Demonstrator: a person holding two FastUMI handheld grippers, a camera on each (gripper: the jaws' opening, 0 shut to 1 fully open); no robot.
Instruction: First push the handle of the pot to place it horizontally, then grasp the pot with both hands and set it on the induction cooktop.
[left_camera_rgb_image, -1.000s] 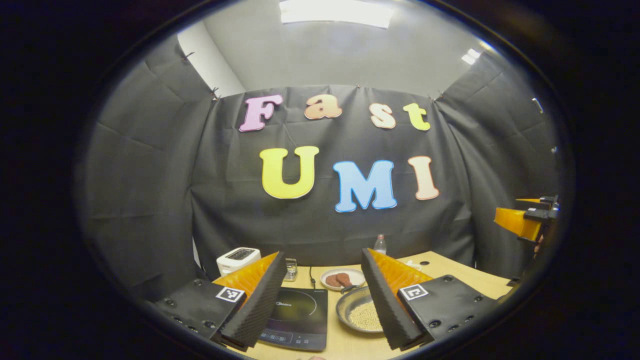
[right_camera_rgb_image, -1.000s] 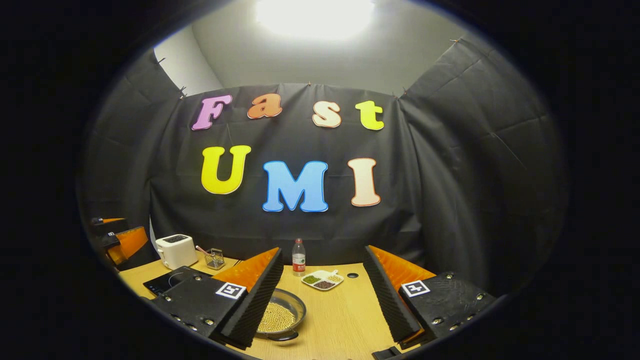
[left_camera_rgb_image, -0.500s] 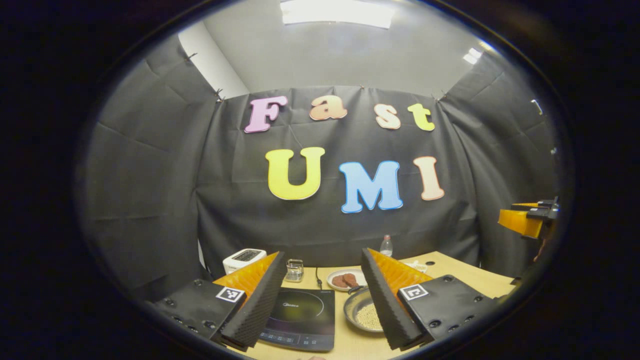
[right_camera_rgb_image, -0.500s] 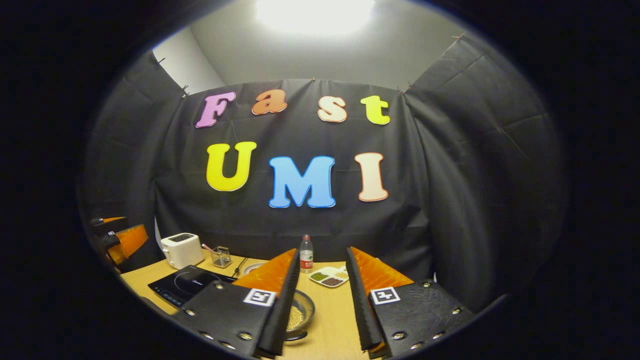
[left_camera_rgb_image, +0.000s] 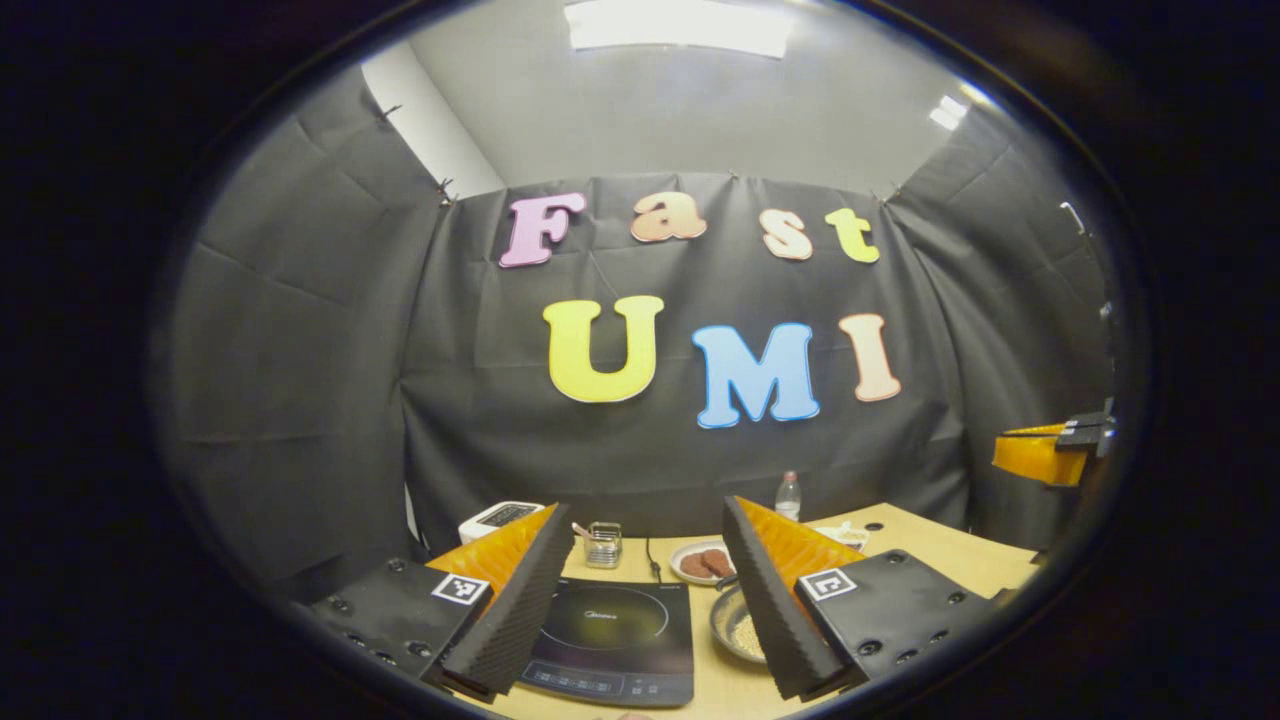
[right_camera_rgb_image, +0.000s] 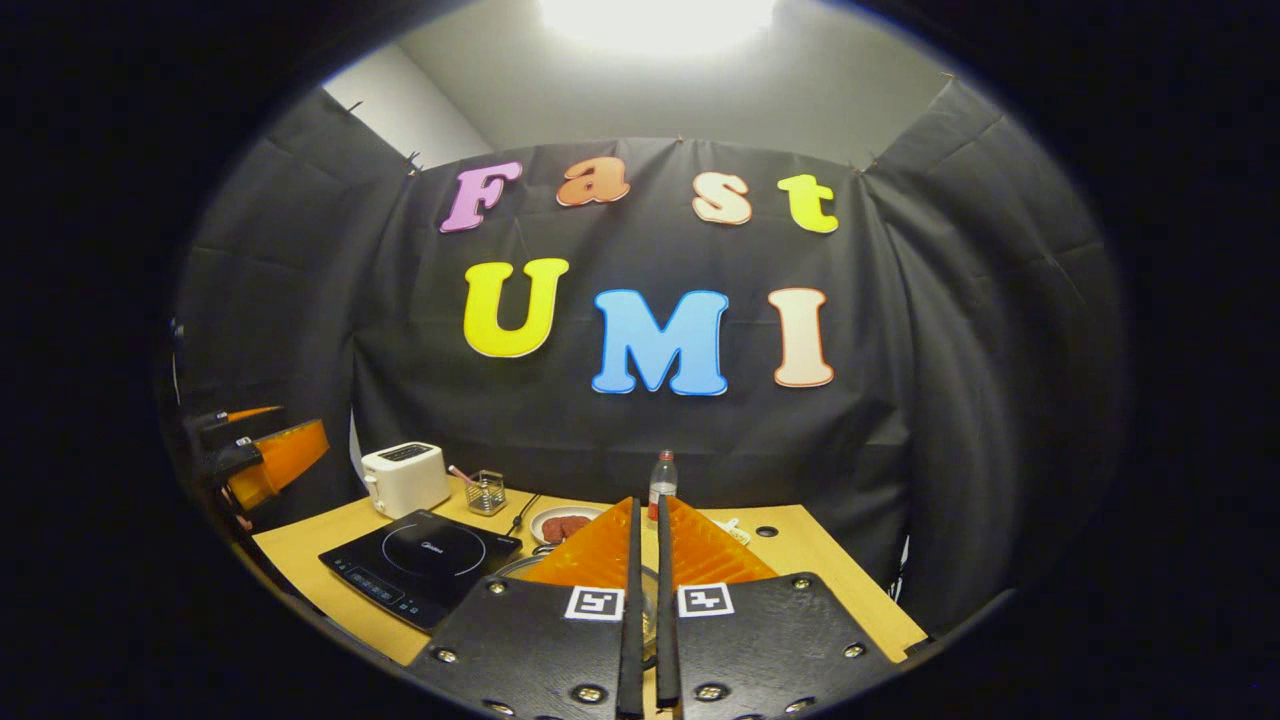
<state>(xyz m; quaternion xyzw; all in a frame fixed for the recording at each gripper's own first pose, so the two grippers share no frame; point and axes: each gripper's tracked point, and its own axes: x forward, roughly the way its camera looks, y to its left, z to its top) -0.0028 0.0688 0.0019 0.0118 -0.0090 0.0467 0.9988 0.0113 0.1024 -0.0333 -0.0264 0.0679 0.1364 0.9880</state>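
The right claw (right_camera_rgb_image: 647, 600) is closed on nothing; the left claw (left_camera_rgb_image: 640, 590) gapes empty. The pot (left_camera_rgb_image: 738, 630) (holding grains) sits at the cooktop's (left_camera_rgb_image: 610, 640) three o'clock; a hard push could spill them.

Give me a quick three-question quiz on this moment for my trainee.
1. True or false: the pot already sits on the induction cooktop.
2. The right gripper is: A) wide open; B) closed with nothing between its fingers; C) clamped on the pot's handle.
3. Name the white appliance behind the cooktop's far left corner.
Key: 1. False: the pot stands on the table, to the cooktop's right in the left gripper view. 2. B. 3. The toaster.
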